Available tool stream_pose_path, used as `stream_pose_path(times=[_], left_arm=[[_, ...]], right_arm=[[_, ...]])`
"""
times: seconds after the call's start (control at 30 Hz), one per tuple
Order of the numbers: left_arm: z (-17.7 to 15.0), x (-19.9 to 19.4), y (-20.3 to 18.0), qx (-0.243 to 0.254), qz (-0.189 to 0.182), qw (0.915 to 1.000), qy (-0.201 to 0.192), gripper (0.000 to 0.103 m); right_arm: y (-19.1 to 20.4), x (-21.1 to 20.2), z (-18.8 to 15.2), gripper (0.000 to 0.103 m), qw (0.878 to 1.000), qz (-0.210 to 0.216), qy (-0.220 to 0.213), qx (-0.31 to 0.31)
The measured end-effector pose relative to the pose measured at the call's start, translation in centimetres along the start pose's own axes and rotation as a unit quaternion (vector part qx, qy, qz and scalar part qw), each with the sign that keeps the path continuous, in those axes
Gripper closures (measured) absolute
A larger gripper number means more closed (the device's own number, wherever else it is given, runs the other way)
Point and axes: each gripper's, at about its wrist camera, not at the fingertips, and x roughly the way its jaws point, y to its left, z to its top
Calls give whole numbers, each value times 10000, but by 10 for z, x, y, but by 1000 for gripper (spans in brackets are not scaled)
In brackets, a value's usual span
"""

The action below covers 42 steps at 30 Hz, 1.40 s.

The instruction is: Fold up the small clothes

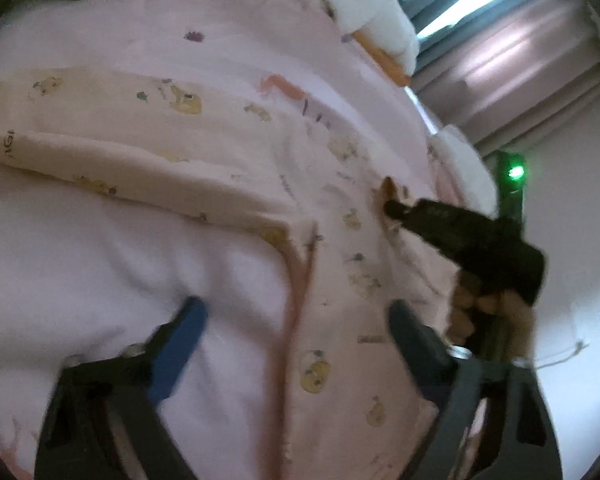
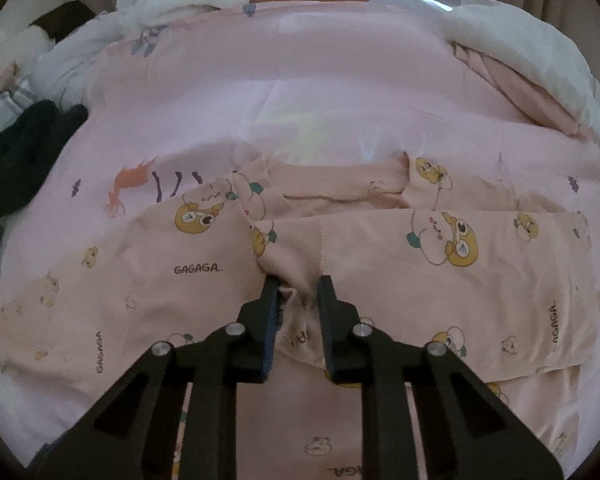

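On the far left of the right wrist view a black cloth [image 2: 24, 160] lies bunched on the pink bed sheet [image 2: 340, 80], well away from the work. In the middle lies the small pink garment [image 2: 160, 272], spread flat with little duck pictures and the word GAGAGA on it. It looks like small pants, with one leg going left and one going right. The right gripper [image 2: 298, 284] points down at the middle of it, and its two jaws are pinched close on a bunched fold of the pink cloth. To the right, a white blanket [image 2: 540, 52] is heaped at the edge of the bed. In the left wrist view, the left gripper [image 1: 296, 312] hangs over the same garment with its jaws wide apart and nothing between them, and a seam runs under the gap. That picture is blurry. Here is what could go wrong, I think. The right jaws hold only a small pinch, so the cloth could slip out if it is pulled fast. The left jaws could also grab the bed sheet along with the garment, and then the fold would come out crooked.
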Motion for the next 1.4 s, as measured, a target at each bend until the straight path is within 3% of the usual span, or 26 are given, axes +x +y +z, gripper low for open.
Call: stream_pose_path(times=[0.07, 0.1, 0.13, 0.17, 0.23, 0.33, 0.47, 0.6, 0.83, 1.13, 1.23, 1.3, 1.4], left_arm=[[1, 1, -1, 26, 195, 9998, 36, 44], [1, 1, -2, 10, 125, 9999, 83, 53], [1, 8, 0, -91, -137, 9994, 317, 71], [0, 13, 2, -190, -313, 9981, 504, 81], [-3, 16, 0, -77, -254, 9982, 543, 87], [-8, 14, -3, 81, -168, 9987, 474, 88], [-10, 15, 7, -72, -250, 9986, 471, 95], [-13, 8, 5, 59, -207, 9986, 473, 95], [-17, 5, 6, 204, -156, 9987, 452, 95], [-20, 9, -3, 182, -120, 9990, 397, 95], [-20, 9, -3, 170, -121, 9990, 399, 95], [-21, 9, -3, 146, -125, 9990, 396, 95], [-22, 7, -1, 85, -169, 9992, 358, 95]], right_arm=[[-2, 0, -2, 89, 9998, 133, 20, 115], [-2, 0, -2, 90, 9996, 205, 42, 166], [-1, 0, -3, 90, 9996, 214, 28, 187], [-1, -1, -4, 90, 9995, 232, 18, 211], [0, -2, -4, 90, 9992, 280, 36, 266], [-3, -5, -2, 91, 9977, 500, 50, 465], [0, -14, 2, 93, 9961, 655, 1, 593], [7, -29, 8, 93, 9912, 1075, -132, 756], [43, -38, 14, 93, 9863, 1516, -168, 629], [72, -9, -10, 93, 9799, 1882, 364, 552], [80, 11, -21, 90, 9670, 2342, 818, 572], [88, 24, -29, 90, 9636, 2378, 1127, 477], [89, 20, -31, 84, 9603, 2504, 1127, 490]])
